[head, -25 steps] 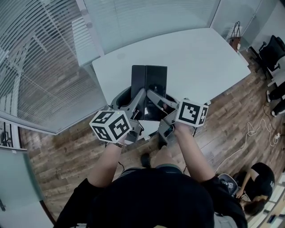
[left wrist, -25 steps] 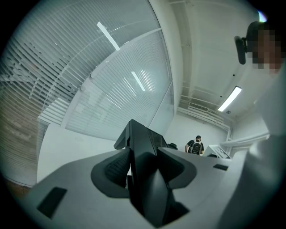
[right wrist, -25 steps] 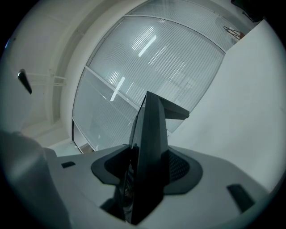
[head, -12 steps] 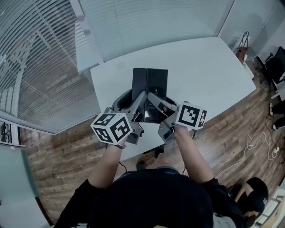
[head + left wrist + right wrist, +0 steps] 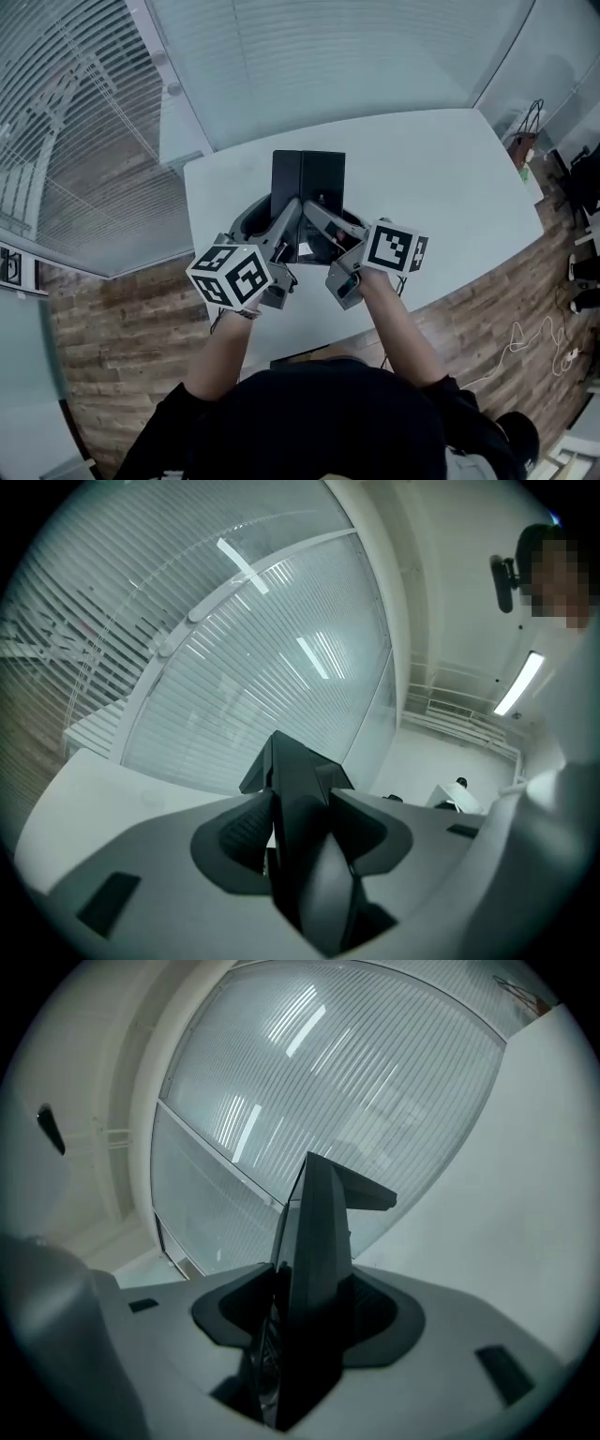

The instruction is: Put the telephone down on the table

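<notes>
The telephone (image 5: 307, 181) is a flat black set in two panels, held level above the near part of the white table (image 5: 431, 187). My left gripper (image 5: 291, 214) grips its near left edge and my right gripper (image 5: 315, 210) grips its near right edge; both are shut on it. In the left gripper view the black telephone (image 5: 298, 785) stands edge-on between the grey jaws of the left gripper (image 5: 300, 841). The right gripper view shows the telephone (image 5: 321, 1232) clamped the same way by the right gripper (image 5: 305, 1321). Its underside is hidden.
A glass wall with blinds (image 5: 319, 56) runs behind the table. Wooden floor (image 5: 112, 309) lies to the left and right. A bag (image 5: 523, 141) stands by the table's far right corner, and a white cable (image 5: 525, 342) trails on the floor.
Both grippers have carried the telephone forward, from the table's near edge to over its top. The grip on it looks the same.
</notes>
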Available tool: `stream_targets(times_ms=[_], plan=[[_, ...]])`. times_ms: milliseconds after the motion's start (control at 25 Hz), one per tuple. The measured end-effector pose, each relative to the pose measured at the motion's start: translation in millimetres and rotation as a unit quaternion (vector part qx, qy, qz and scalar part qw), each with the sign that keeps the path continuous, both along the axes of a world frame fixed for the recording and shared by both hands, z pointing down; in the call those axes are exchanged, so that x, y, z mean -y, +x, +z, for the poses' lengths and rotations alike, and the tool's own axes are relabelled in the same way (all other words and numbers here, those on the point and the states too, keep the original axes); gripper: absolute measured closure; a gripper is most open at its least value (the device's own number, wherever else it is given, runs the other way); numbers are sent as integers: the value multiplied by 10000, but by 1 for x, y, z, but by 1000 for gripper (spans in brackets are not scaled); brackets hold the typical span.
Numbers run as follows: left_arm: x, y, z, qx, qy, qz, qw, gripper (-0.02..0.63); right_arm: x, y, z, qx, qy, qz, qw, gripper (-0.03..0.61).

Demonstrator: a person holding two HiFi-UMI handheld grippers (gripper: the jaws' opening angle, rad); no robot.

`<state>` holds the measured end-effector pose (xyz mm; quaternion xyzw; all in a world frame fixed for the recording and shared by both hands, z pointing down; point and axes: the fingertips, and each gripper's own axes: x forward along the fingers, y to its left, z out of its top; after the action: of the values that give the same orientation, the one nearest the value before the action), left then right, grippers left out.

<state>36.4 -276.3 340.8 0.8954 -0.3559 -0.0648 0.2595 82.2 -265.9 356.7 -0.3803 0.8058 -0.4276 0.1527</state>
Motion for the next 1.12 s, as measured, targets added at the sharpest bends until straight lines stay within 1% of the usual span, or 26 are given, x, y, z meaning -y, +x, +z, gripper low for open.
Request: stream_targets(times_ms=[240, 400, 920, 1120], plan=[[33, 10, 4, 6, -86, -395, 9992, 426, 36, 11, 4, -3, -113, -374, 9992, 370], [43, 16, 5, -21, -102, -512, 9986, 426, 47, 18, 5, -36, -143, -496, 9987, 370], [70, 11, 17, 93, -265, -442, 9986, 426, 73, 13, 19, 69, -361, -378, 9986, 371], [76, 7, 30, 130, -341, -446, 9983, 426, 78, 8, 31, 95, -448, -368, 9983, 371]])
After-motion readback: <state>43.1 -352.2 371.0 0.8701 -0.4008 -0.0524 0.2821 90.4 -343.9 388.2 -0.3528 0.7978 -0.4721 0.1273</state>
